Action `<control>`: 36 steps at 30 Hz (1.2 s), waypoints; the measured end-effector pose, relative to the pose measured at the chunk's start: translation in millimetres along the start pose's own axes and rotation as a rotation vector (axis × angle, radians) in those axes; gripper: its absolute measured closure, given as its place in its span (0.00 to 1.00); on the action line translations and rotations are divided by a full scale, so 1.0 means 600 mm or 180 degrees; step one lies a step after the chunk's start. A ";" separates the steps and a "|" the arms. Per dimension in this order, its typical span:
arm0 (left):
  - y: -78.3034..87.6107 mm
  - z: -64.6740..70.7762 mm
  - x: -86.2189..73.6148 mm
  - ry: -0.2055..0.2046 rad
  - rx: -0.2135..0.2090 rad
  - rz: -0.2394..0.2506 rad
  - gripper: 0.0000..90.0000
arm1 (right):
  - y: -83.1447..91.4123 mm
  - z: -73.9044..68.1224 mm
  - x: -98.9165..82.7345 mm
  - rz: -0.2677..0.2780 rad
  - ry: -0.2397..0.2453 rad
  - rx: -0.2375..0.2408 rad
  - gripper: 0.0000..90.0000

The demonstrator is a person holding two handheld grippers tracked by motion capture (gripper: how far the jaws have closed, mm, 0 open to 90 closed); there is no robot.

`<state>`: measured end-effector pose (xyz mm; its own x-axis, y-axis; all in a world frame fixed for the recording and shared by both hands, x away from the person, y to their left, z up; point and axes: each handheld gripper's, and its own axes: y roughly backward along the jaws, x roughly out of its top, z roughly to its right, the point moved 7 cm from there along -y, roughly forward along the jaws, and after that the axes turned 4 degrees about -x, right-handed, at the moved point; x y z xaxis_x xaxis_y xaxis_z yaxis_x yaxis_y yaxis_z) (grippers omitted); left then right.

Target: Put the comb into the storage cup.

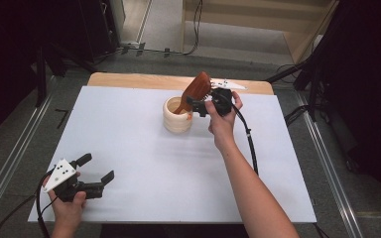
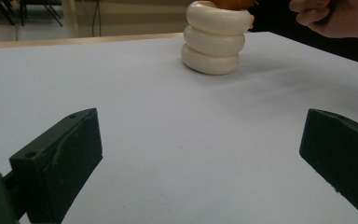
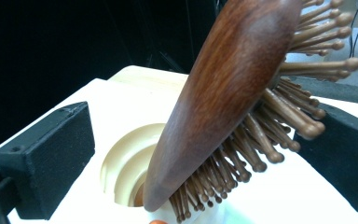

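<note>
Right claw (image 1: 198,105) stands wide, its jaws on either side of the wooden hairbrush (image 1: 194,90) with clear air on the smooth-back side; on the bristle side the far jaw sits just beside the pin tips, and I cannot tell whether it brushes them. I read no grip here: the brush rests on its own.

That hairbrush stands handle-down in the cream ringed holder (image 1: 177,115), its head leaning up and away toward the far right, bristles (image 3: 279,116) facing my right claw's side. So its long axis runs from the holder's mouth up toward that claw, and the head lies squarely between the jaws. My right hand (image 1: 222,119) is by far the nearer one. Any withdrawal, I judge, should go back along the claw's own line, so neither jaw drags the head and tips the holder.

Left claw (image 1: 96,173) waits at the near left corner of the white tabletop (image 1: 129,148), well apart, jaws spread with nothing between them, pointed toward the holder.
</note>
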<state>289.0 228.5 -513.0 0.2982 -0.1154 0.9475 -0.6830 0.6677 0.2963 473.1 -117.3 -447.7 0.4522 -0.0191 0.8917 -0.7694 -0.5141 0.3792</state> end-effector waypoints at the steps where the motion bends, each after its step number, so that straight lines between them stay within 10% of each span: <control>1: 0.000 0.000 0.000 -0.0001 -0.0005 0.0008 0.00 | 0.001 0.000 0.000 0.0005 0.0003 -0.0009 0.00; 36: -0.001 0.002 0.000 -0.0009 -0.0006 -0.0012 0.00 | 0.099 0.003 -0.020 0.0152 0.0232 -0.0034 0.00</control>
<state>288.6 227.2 -513.3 0.2989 -0.1199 0.9467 -0.6805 0.6687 0.2996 423.0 -149.1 -436.3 0.3811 0.0193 0.9243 -0.7942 -0.5050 0.3380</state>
